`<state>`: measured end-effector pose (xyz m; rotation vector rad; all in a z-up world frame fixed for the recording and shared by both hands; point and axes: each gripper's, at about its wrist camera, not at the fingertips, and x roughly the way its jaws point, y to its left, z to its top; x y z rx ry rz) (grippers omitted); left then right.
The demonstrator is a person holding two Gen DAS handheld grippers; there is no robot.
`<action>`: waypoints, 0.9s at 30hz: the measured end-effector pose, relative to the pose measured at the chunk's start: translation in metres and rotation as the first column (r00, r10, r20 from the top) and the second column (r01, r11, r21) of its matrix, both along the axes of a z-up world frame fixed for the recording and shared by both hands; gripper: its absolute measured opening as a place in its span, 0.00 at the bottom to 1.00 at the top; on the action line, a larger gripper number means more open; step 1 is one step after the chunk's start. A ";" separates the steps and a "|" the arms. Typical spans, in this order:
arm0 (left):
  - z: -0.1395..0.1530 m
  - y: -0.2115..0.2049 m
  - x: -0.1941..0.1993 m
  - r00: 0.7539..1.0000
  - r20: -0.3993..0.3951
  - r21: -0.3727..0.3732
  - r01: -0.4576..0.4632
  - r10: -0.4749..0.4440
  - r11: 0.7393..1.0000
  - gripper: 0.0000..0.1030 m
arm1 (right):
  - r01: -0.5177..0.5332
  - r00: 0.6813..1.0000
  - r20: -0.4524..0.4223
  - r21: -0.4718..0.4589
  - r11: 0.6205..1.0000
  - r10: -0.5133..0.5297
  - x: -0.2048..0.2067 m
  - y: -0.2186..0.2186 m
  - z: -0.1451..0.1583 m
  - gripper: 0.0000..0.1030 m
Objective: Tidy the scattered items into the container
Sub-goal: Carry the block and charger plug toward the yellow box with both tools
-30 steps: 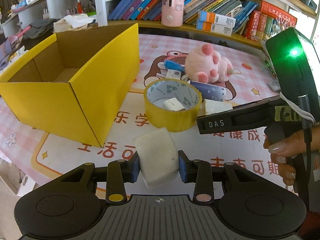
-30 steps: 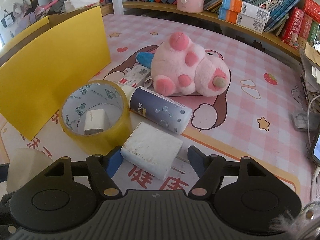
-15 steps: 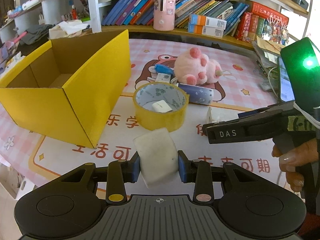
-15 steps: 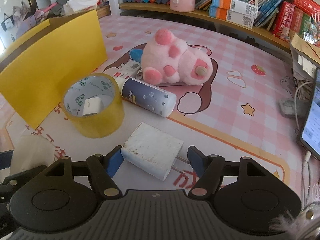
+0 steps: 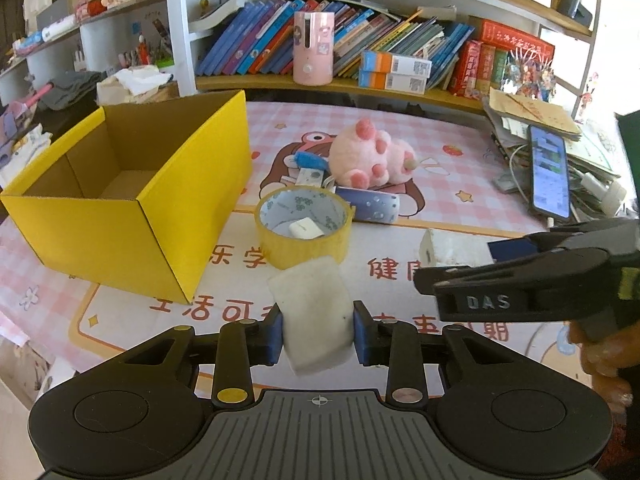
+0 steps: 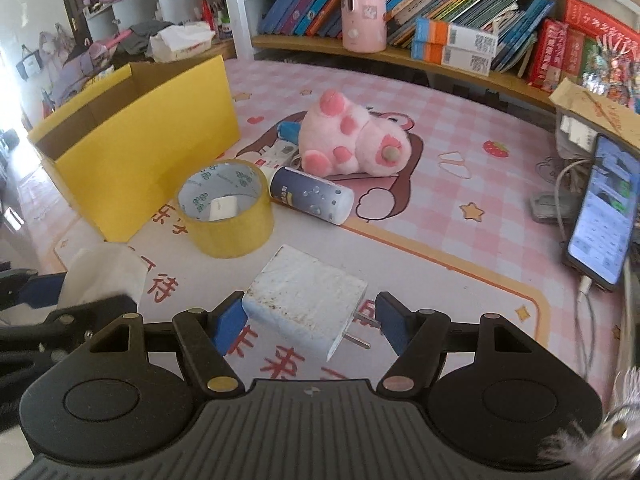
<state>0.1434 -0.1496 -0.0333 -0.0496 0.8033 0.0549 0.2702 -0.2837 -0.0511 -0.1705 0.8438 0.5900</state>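
Both tongs tilt down over the pink checkered mat (image 5: 460,148). The left gripper (image 5: 318,330) is pinched on a white spongy block (image 5: 310,312), held off the mat. The right gripper (image 6: 306,322) clamps a white square plug charger (image 6: 304,300) at about half width. The open yellow cardboard box (image 5: 132,200) sits left, bare mat in between.

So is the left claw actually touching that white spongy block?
Touching. In the left wrist view the left claw has both blue pads pressed against the sides of the white block, which hangs clear of the table.
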 end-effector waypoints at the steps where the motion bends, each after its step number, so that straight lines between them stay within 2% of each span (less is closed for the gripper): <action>1: 0.001 0.000 -0.001 1.000 0.003 -0.001 0.002 -0.002 1.000 0.31 | 0.004 1.000 0.007 0.000 1.000 -0.004 -0.003 -0.003 0.002 0.66; 16: 0.016 0.009 -0.015 0.997 0.056 -0.067 0.057 -0.054 0.996 0.30 | 0.087 0.995 0.058 0.000 0.996 -0.087 -0.041 -0.015 0.017 0.66; 21: 0.020 0.008 -0.018 0.994 0.067 -0.049 0.087 -0.083 0.995 0.30 | 0.095 0.993 0.068 0.010 0.995 -0.095 -0.047 -0.013 0.021 0.66; 27: 0.022 0.008 -0.021 0.995 0.063 -0.046 0.080 -0.077 0.996 0.30 | 0.094 0.993 0.075 0.021 0.995 -0.096 -0.048 -0.013 0.024 0.66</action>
